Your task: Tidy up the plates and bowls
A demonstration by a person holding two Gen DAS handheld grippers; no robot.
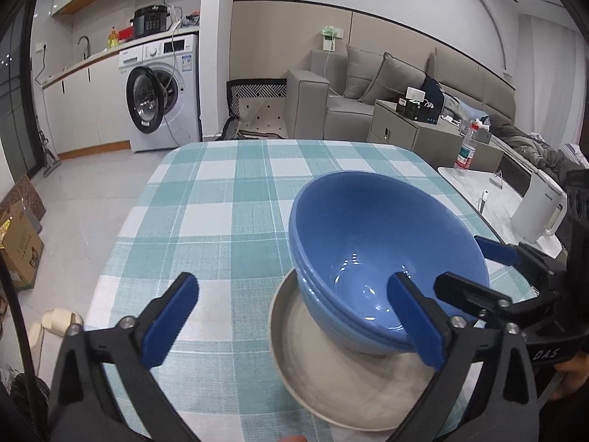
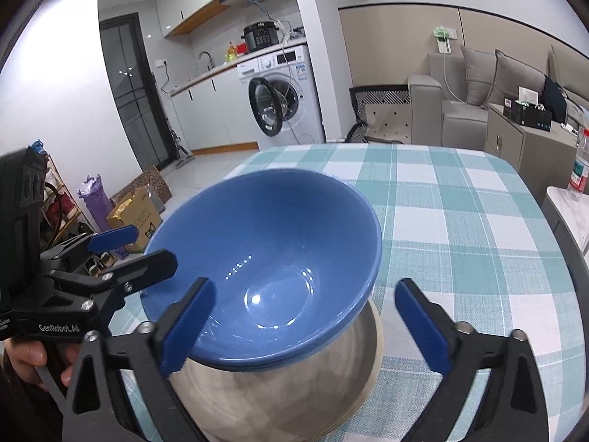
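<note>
Two stacked blue bowls [image 1: 383,254] rest on a pale grey plate [image 1: 331,368] on the checked tablecloth. They also show in the right wrist view as the blue bowls [image 2: 265,265] on the plate [image 2: 294,386]. My left gripper [image 1: 294,320] is open, its right finger over the bowl's near rim, its left finger over the cloth. My right gripper [image 2: 305,324] is open, its left finger over the bowl's near rim. The right gripper also shows in the left wrist view [image 1: 475,261], astride the bowl's right rim. The left gripper shows in the right wrist view [image 2: 143,250] at the bowl's left rim.
The table [image 1: 228,199] carries a teal and white checked cloth. A side table with a white kettle [image 1: 541,210] and a water bottle [image 1: 465,154] stands to the right. A washing machine [image 1: 162,92] and sofa [image 1: 353,99] are beyond. Cardboard boxes [image 2: 136,213] sit on the floor at left.
</note>
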